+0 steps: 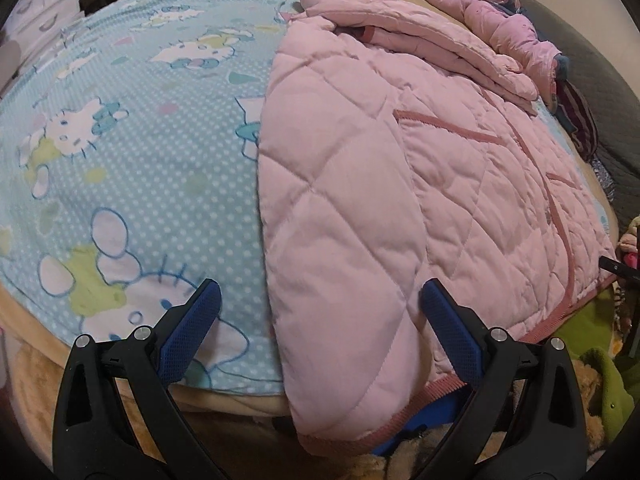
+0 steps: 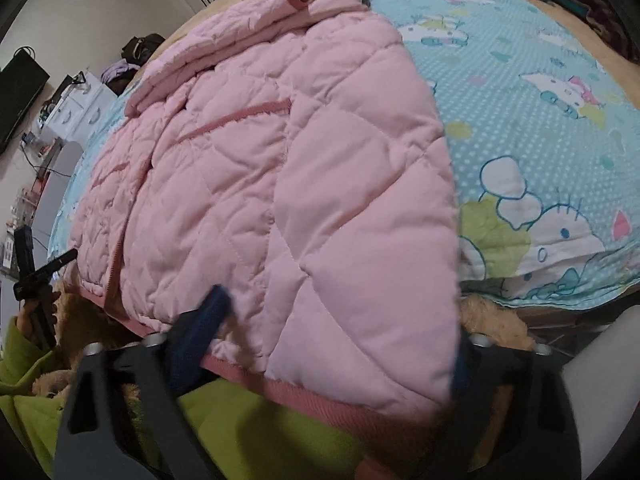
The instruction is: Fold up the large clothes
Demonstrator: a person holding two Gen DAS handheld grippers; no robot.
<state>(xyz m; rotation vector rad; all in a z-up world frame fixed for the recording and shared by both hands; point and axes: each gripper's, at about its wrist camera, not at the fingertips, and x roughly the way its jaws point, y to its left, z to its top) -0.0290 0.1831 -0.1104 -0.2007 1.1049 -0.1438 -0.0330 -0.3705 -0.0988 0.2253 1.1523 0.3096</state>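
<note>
A pink quilted jacket [image 1: 400, 168] lies on a blue cartoon-print blanket [image 1: 120, 140], with its sides folded in and its darker pink hem hanging over the near bed edge. My left gripper [image 1: 320, 312] is open, its fingers astride the jacket's near left corner. In the right wrist view the jacket [image 2: 280, 184] fills the middle. My right gripper [image 2: 340, 340] is open, its left finger [image 2: 208, 316] lying on the hem and its right finger mostly hidden behind the fabric. The left gripper [image 2: 36, 276] shows there at the far left.
A second pink jacket [image 1: 512, 28] lies bunched at the bed's far right by a dark sofa [image 1: 592, 80]. White drawers [image 2: 80, 108] and a dark screen [image 2: 20, 92] stand beyond the bed. Green fabric [image 2: 240, 420] and tan plush lie below the near edge.
</note>
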